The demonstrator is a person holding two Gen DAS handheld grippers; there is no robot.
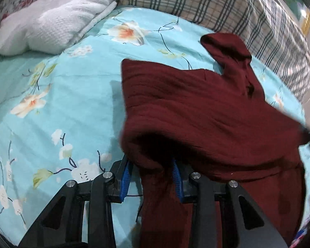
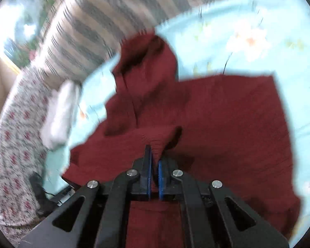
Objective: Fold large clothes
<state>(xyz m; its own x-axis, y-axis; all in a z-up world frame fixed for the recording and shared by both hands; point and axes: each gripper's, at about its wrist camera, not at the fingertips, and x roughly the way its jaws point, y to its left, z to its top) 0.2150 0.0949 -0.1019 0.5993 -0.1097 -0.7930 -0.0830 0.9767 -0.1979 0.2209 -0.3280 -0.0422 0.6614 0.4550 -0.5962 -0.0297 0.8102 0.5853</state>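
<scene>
Two grippers are seen at a dark red garment spread over the light blue flowered sheet, right of centre in the left wrist view. The left gripper is partly open, with a hanging fold between its blue pads, though a firm pinch cannot be confirmed. The right gripper is nearly closed on a raised fold low in its blurred frame.

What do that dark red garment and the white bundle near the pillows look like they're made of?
The dark red garment looks like a soft knit, probably wool or acrylic: matte, with fine ribbed lines and heavy, limp folds. The white bundle looks like a cotton towel or blanket: fluffy, with a waffle-like texture.
</scene>
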